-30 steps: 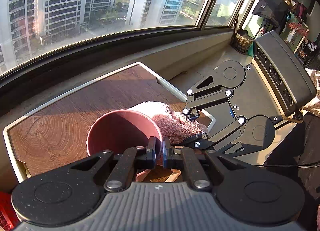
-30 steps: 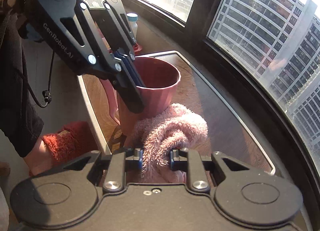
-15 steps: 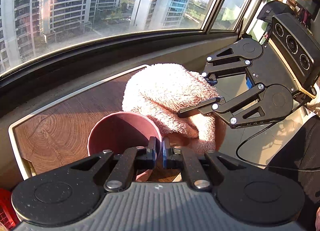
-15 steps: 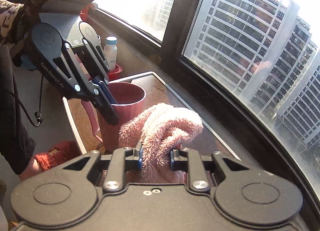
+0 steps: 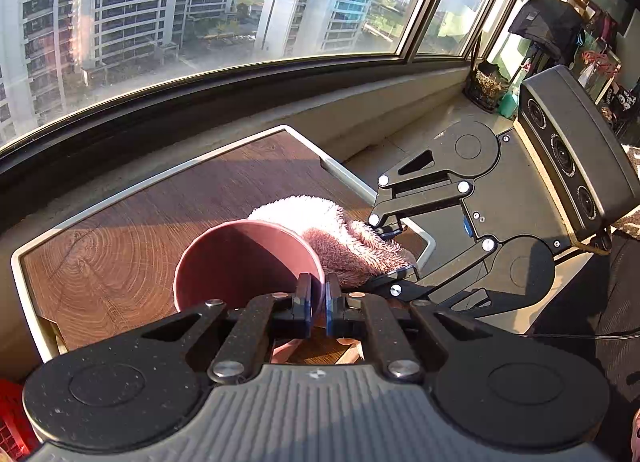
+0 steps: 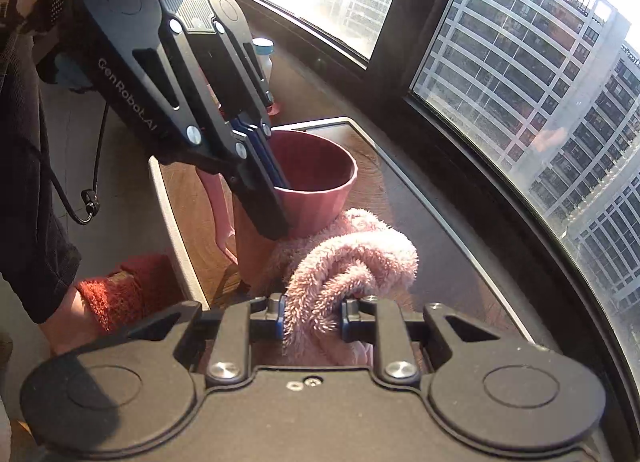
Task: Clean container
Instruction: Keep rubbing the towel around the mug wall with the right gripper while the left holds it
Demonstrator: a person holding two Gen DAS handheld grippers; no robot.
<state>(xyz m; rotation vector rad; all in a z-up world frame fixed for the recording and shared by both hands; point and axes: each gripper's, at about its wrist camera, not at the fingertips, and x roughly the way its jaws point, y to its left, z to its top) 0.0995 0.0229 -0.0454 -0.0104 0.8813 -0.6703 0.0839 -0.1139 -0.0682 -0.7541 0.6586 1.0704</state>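
Observation:
A dark pink plastic cup (image 5: 240,258) (image 6: 320,181) with a side handle stands on a wood-grain tray (image 5: 120,246). My left gripper (image 5: 318,300) (image 6: 276,197) is shut on the cup's near rim, one finger inside and one outside. A fluffy pink cloth (image 6: 352,262) (image 5: 340,238) is bunched between the pads of my right gripper (image 6: 312,322) (image 5: 390,250), which is shut on it. The cloth rests low, beside the cup's outer wall, to the cup's right in the left wrist view.
The tray (image 6: 420,205) lies on a stone sill under a big curved window. A small white bottle (image 6: 264,57) stands behind the cup. A dark pot (image 5: 486,85) and clutter sit at the sill's far right. A person's sleeve (image 6: 28,141) and red slipper (image 6: 116,290) are at left.
The right gripper lifted the cloth above the cup half a second ago, then brought it back down beside the cup. The left gripper and the cup kept still.

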